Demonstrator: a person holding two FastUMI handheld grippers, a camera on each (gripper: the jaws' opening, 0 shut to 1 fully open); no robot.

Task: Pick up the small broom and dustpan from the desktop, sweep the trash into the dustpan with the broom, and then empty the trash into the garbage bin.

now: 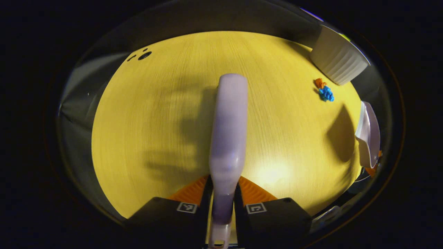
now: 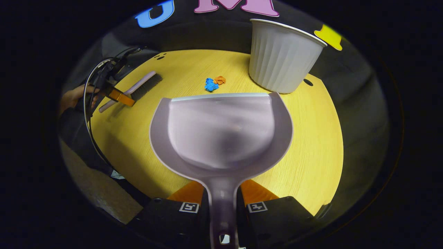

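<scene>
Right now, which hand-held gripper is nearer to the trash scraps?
Right. The right hand-held gripper holds the dustpan just before the trash scraps; the left hand-held gripper is farther aside.

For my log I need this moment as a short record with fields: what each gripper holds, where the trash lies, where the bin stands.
left gripper: shut on the broom handle, held above the table
right gripper: shut on the dustpan handle
trash: blue scrap and orange scrap, side by side on the table, beyond the dustpan's front edge
bin: white, ribbed, upright, beside the scraps
</scene>
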